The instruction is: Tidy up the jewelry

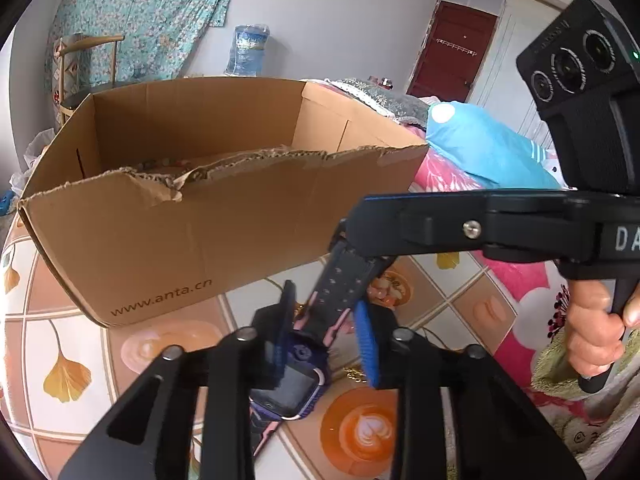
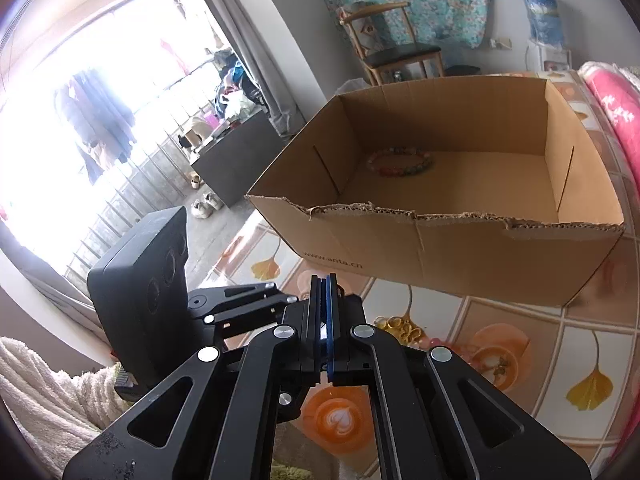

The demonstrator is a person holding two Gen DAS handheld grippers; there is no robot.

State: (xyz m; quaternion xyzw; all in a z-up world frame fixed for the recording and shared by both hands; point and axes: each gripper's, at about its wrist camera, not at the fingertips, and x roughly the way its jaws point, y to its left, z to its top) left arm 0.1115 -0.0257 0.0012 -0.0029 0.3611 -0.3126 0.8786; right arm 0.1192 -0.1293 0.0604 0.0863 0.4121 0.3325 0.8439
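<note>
A purple and pink smartwatch (image 1: 294, 394) hangs above the patterned tablecloth, its dark strap (image 1: 340, 280) running up and to the right. My left gripper (image 1: 324, 334) has its blue pads (image 1: 366, 344) pressed on either side of the watch where strap meets case. My right gripper (image 1: 352, 224) reaches in from the right, shut on the strap's far end. In the right wrist view the right gripper (image 2: 325, 286) shows its pads together and hides the watch. An open cardboard box (image 1: 160, 240) stands just behind, with a bead bracelet (image 2: 400, 164) on its floor.
A gold chain (image 2: 404, 328) lies on the tablecloth (image 2: 560, 340) in front of the box (image 2: 460, 260). A pink floral blanket (image 1: 516, 276) and blue pillow (image 1: 480, 148) lie to the right. A hand (image 1: 592, 328) holds the right gripper's handle. A chair (image 2: 392, 40) stands beyond the table.
</note>
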